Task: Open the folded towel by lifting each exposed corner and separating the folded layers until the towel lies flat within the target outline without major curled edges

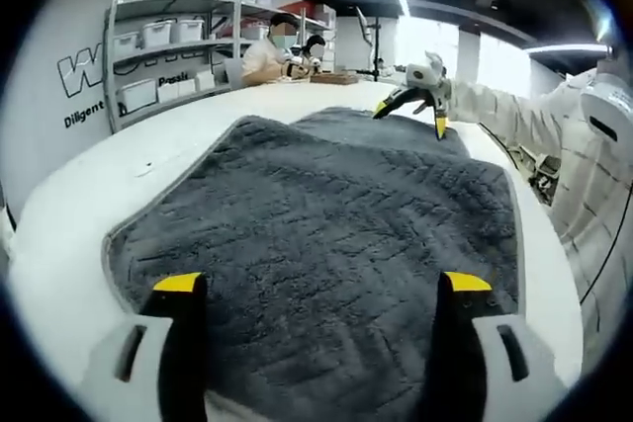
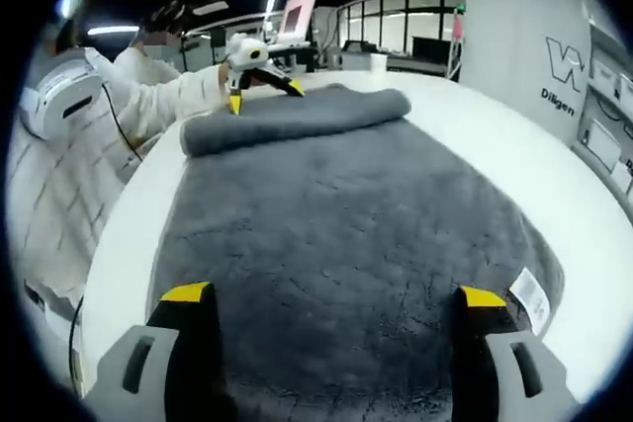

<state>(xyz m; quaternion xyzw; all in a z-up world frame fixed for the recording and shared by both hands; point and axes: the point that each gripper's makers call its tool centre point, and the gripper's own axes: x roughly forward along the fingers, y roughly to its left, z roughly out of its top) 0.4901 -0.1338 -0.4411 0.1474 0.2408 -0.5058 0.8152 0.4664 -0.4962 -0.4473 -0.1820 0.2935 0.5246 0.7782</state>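
A grey towel [image 1: 326, 214] lies spread on a white table [image 1: 69, 234]. In the left gripper view my left gripper [image 1: 322, 284] stands open over the towel's near end, with nothing between its jaws. At the far end my right gripper [image 1: 410, 118] hovers with its yellow tips apart. In the right gripper view the right gripper [image 2: 333, 294] is open above the towel [image 2: 346, 234]. The towel's far edge is a thick rolled fold [image 2: 297, 116]. Just behind that fold the left gripper [image 2: 265, 96] is open. A white label [image 2: 531, 295] sticks out of the near right corner.
A person's white sleeve [image 1: 514, 111] reaches in from the right and their body [image 2: 59, 165] stands at the table's side. Shelves with white bins [image 1: 168, 46] line the back wall, where people sit at a desk [image 1: 287, 51]. Bare table [image 2: 524, 155] surrounds the towel.
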